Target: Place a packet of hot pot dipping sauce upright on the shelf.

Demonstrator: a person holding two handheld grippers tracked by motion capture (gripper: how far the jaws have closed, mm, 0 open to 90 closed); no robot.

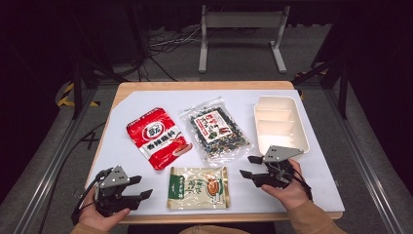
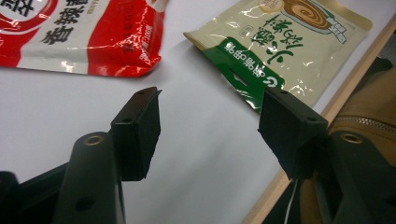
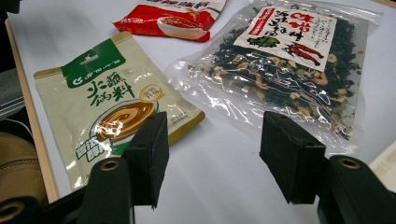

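Green pouch (image 2: 280, 42) edge hidden behind left hand-held gripper (image 2: 210, 126) jaw.

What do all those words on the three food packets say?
Beige-and-green packet: large characters "火锅蘸料"; the smaller print is too blurred to read.
Red packet: "香辣蘸料"; the logo above it is cut off.
Clear packet: red and black characters on a white label, too blurred to read.
White tray: no writing.

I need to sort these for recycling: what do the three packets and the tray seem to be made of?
Red packet: glossy plastic film, judging by its glare and crinkles. Beige packet: likewise shiny printed film, perhaps foil-lined. Clear bag: transparent plastic, its dried contents showing through. Tray: cream, smooth and matte with moulded dividers, likely plastic or pulp.
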